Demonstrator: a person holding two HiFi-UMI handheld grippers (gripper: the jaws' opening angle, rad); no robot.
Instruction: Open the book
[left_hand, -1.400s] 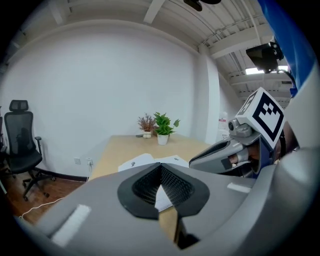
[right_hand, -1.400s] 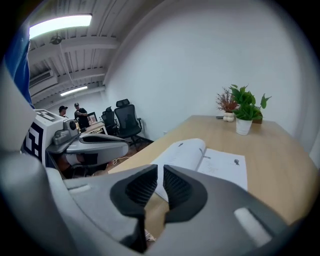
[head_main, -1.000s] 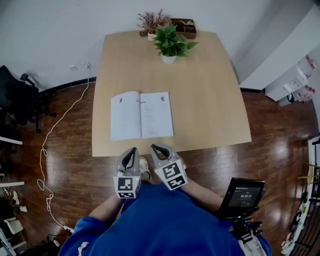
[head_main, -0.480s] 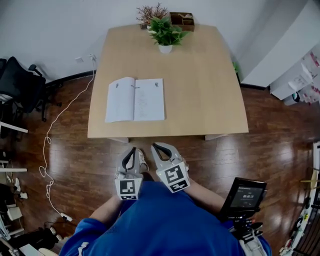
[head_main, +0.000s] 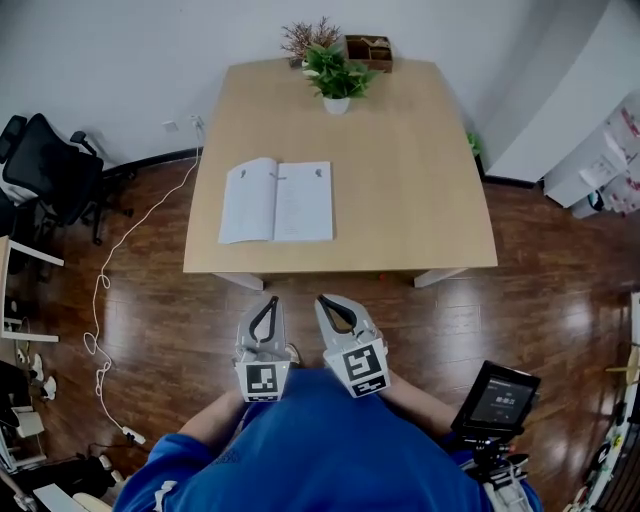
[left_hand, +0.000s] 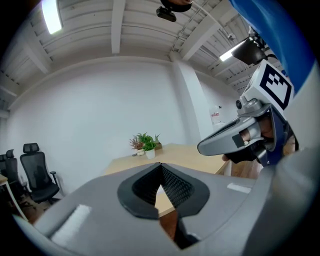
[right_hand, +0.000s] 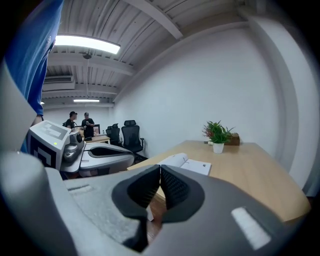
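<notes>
Looks finished — book (head_main: 276, 201) open flat by the table's (head_main: 420, 180) front left edge, left gripper (head_main: 267, 299) and right gripper (head_main: 323, 299) well short of it, jaws closed, empty — no further move needed.

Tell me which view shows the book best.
The head view: it looks down on the book, which lies open on the table with both pages fully visible. The right gripper view catches the book only at a low angle, with its pages foreshortened. In the left gripper view it can't be made out.
</notes>
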